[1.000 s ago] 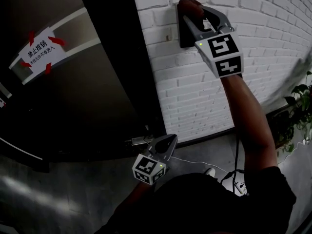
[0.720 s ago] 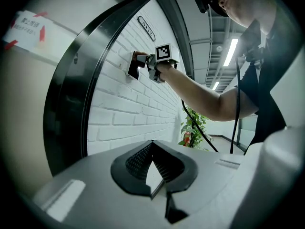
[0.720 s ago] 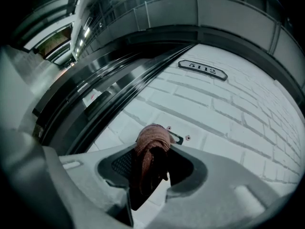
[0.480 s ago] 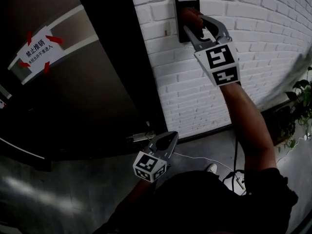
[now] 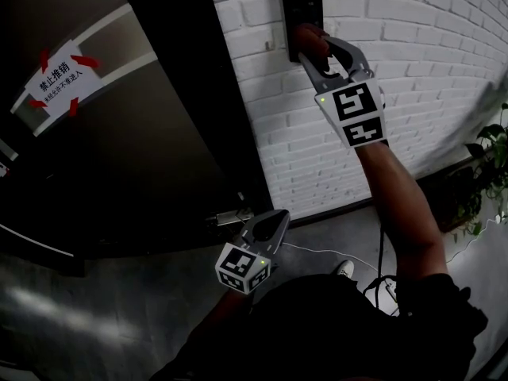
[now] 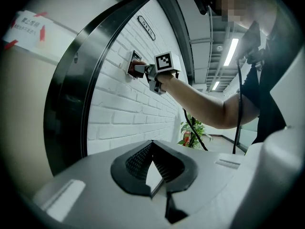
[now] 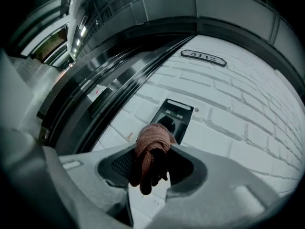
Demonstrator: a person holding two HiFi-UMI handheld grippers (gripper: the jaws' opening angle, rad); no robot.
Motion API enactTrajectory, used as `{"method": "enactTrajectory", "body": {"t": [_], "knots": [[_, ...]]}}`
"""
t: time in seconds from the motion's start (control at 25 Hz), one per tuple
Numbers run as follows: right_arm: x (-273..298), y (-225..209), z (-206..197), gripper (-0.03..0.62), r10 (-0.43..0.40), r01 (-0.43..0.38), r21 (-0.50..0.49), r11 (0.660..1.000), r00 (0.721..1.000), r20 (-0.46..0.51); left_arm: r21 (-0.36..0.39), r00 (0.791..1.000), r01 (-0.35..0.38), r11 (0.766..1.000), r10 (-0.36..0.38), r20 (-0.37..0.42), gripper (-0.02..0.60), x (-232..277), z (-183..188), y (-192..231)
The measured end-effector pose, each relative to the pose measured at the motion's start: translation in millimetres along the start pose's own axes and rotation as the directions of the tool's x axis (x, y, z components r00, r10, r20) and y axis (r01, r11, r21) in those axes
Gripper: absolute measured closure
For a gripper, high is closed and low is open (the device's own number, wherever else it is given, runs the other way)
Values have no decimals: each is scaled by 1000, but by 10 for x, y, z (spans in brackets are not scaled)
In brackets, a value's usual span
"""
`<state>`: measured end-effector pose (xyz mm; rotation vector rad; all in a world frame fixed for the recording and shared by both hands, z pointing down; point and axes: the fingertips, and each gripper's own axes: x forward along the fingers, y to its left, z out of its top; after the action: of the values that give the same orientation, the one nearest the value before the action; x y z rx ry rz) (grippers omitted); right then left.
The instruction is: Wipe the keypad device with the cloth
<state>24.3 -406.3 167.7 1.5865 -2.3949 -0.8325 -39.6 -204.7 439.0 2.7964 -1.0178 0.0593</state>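
Observation:
A black keypad device (image 5: 302,6) (image 7: 173,116) is fixed on the white brick wall (image 5: 413,46). My right gripper (image 5: 312,44) is raised to it, shut on a bunched reddish-brown cloth (image 5: 310,36) (image 7: 151,144). The cloth sits at the device's lower part and hides it there; the top of the device shows above. In the left gripper view the device (image 6: 133,62) and the cloth (image 6: 138,63) appear far up the wall. My left gripper (image 5: 279,219) hangs low near the door's foot, shut with nothing between its fingers (image 6: 152,163).
A dark door (image 5: 135,133) with a white paper notice (image 5: 59,74) stands left of the wall. A green potted plant (image 5: 492,165) is at the right. A white cable (image 5: 317,256) lies on the grey floor.
The right gripper and cloth have slid down the keypad device, so its upper half now shows above the cloth. The left gripper has barely moved.

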Motion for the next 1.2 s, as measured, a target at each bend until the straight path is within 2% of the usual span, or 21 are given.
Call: {"method": "enactTrajectory", "body": {"t": [1.2], "knots": [[-125, 317, -534, 448, 79, -70, 78, 994, 990, -117, 9, 1000, -14, 1000, 14, 9, 566, -79, -7, -65]]}}
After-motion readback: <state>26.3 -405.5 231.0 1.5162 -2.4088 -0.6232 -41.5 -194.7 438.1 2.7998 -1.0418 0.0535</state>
